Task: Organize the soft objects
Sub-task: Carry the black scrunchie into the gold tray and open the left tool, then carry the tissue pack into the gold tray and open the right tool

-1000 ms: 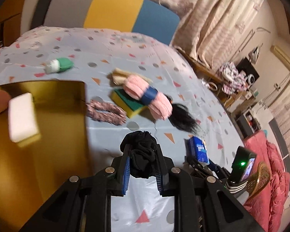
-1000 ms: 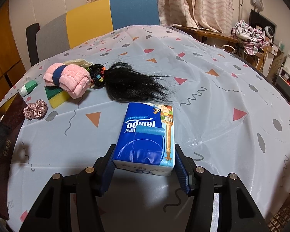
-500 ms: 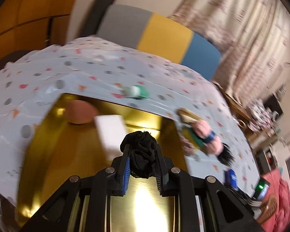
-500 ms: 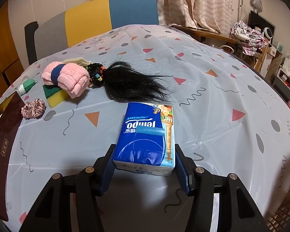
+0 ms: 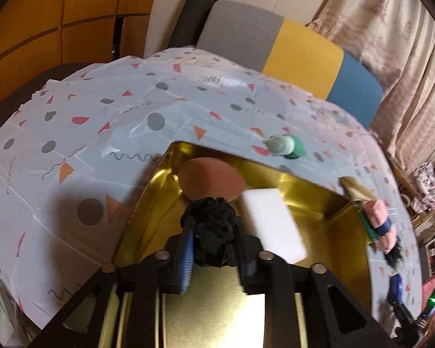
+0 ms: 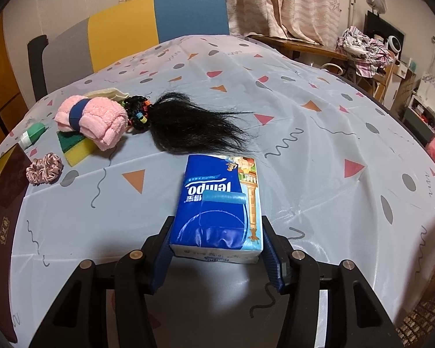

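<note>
While visible only from the left wrist, gold box [image 5: 327, 203] interior holds white sponge [image 5: 271, 226] and brown disc [image 5: 210, 181]. Above it, left gripper [image 5: 216, 249], jaws just opened somewhat, black bundle [image 5: 213, 232] between the pads, contact unclear. Seen only from the right wrist: black hairpiece [image 6: 188, 124] and pink scrunchie [image 6: 45, 168] on the surface [image 6: 319, 159]. Right gripper [image 6: 216, 258] half-wide, clamped on blue tissue pack [image 6: 220, 203], long axis running away from the camera, resting on the surface.

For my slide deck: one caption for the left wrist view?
Left tongs, just opening, with a black fabric bundle between them over the gold box holding a white sponge.
</note>
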A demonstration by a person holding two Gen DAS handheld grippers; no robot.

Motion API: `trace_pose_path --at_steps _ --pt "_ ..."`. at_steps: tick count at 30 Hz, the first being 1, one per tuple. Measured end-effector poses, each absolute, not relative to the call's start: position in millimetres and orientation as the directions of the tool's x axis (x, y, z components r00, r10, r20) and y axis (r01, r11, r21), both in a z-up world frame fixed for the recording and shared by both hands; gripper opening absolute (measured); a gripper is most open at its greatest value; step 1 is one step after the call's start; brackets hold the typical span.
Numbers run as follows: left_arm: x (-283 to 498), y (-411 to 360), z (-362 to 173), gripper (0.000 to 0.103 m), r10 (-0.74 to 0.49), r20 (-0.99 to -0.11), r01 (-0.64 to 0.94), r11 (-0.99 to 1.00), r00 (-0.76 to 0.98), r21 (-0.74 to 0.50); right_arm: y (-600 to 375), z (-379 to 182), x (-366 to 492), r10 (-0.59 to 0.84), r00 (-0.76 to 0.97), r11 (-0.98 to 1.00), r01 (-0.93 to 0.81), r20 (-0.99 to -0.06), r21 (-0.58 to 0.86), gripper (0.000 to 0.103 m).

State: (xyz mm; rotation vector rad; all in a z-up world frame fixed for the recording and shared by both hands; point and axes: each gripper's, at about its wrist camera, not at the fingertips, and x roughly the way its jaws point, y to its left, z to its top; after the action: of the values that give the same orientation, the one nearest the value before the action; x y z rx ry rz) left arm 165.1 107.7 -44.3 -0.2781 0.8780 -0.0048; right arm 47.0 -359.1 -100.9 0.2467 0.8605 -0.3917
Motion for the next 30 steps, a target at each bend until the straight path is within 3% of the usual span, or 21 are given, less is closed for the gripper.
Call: trace_pose_path --at_steps 2,7,16,30 --pt "167.8 109.2 -48.1 0.046 -0.101 -0.774 -0.121 0.967 0.626 -0.224 -358.5 -100.9 47.3 -0.239 0.583 0.899 0.435 -0.776 0.051 0.055" --pt "160.4 113.0 -46.3 0.054 -0.05 -0.774 -0.153 0.97 0.632 -0.188 -357.7 -100.8 47.3 -0.245 0.579 0.896 0.442 -0.777 0.047 0.055" --pt "125.4 109.4 -35.8 0.054 -0.066 -0.741 -0.152 0.963 0.668 -0.223 -351.0 -96.4 45.8 -0.247 0.575 0.893 0.448 -0.78 0.048 0.053" --pt "92.8 62.8 -40.8 0.054 -0.185 -0.767 0.02 0.976 0.614 -0.219 -284.9 -51.3 53.2 -0.08 0.668 0.956 0.263 -0.74 0.134 0.053"
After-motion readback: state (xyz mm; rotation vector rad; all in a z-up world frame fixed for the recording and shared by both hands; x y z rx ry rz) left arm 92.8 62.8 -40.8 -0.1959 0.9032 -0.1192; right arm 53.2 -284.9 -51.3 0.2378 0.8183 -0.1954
